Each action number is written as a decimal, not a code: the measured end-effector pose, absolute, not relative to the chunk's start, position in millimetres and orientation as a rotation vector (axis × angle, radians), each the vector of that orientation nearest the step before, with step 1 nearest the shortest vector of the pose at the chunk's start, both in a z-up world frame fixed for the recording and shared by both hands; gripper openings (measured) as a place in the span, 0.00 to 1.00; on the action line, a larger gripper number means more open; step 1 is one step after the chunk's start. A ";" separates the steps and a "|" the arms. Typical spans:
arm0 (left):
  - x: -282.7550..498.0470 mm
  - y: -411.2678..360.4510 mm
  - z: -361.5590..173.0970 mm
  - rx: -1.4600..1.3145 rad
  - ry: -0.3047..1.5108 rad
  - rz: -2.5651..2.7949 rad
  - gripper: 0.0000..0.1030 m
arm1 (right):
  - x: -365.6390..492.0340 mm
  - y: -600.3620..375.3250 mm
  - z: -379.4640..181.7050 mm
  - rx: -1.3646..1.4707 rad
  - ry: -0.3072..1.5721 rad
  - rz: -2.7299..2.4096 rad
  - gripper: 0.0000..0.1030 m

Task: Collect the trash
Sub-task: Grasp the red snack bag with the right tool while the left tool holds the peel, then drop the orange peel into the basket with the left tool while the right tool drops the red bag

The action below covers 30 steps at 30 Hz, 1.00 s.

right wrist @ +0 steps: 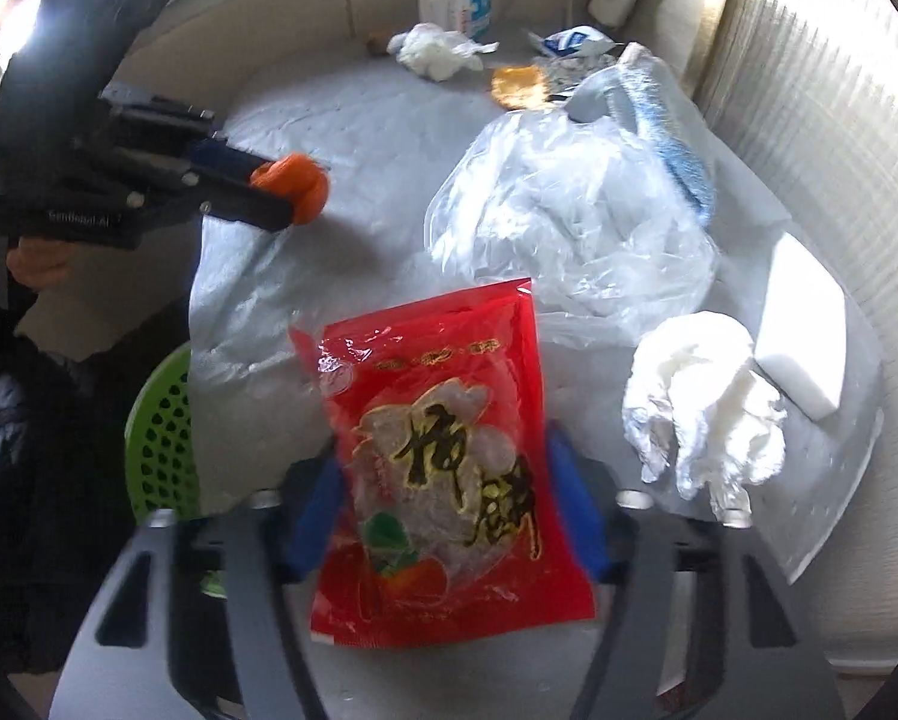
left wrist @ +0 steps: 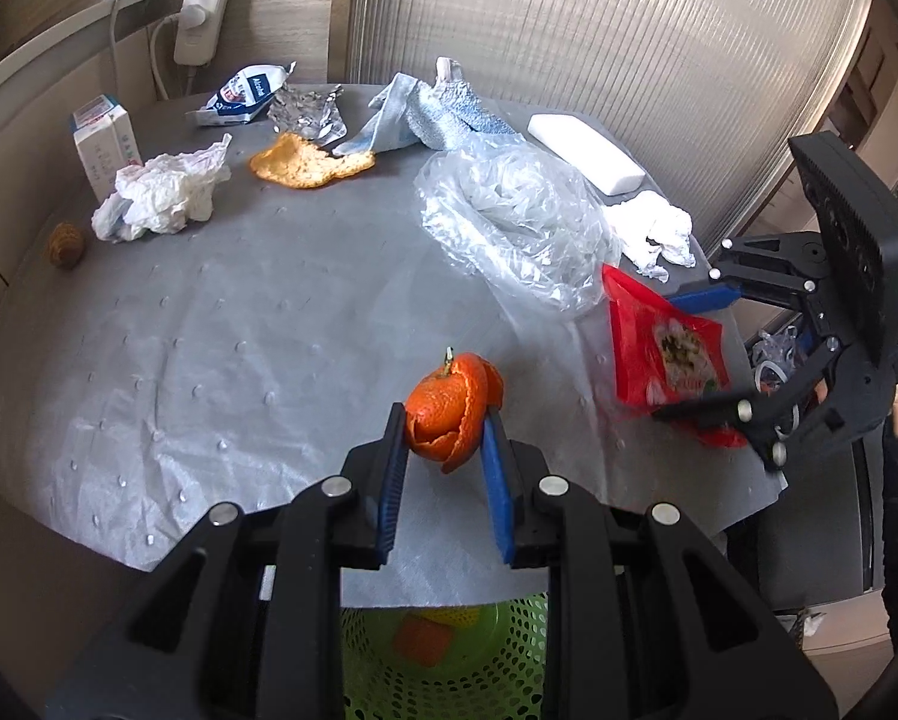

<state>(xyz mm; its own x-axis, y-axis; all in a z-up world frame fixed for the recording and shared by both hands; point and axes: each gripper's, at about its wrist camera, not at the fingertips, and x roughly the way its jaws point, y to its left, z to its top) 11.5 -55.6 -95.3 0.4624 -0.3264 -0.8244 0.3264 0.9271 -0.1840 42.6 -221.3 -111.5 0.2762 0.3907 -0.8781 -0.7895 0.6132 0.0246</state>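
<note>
A curled orange peel (left wrist: 449, 414) hangs just above the grey table cover (left wrist: 209, 330), and my left gripper (left wrist: 443, 420) is shut on it with a blue pad on each side. The right wrist view shows the same peel (right wrist: 293, 186) at the left gripper's tips (right wrist: 287, 192). A red snack packet (right wrist: 443, 456) with black lettering stands between the blue pads of my right gripper (right wrist: 446, 456), which press on its two side edges. In the left wrist view that packet (left wrist: 659, 348) is tilted up off the table at the right edge, inside the right gripper (left wrist: 665, 360).
A green perforated basket (left wrist: 449, 660) stands below the table's near edge. On the table lie a clear plastic bag (left wrist: 509, 222), crumpled tissues (left wrist: 161, 192), a flat orange peel (left wrist: 305, 165), foil (left wrist: 305, 111), a blue cloth (left wrist: 437, 114), a white block (left wrist: 587, 150) and a small carton (left wrist: 104, 138).
</note>
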 end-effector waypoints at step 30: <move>-110.6 -34.5 -153.1 0.098 1.246 -0.649 0.23 | -118.1 -193.0 -132.7 0.082 1.050 0.618 0.32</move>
<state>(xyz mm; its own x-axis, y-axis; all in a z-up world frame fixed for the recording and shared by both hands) -110.6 -34.5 -153.1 0.1660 -0.4030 -0.9000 0.5064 0.8180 -0.2729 -118.1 -193.0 -132.7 0.3456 0.5133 -0.7856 -0.4373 0.8288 0.3491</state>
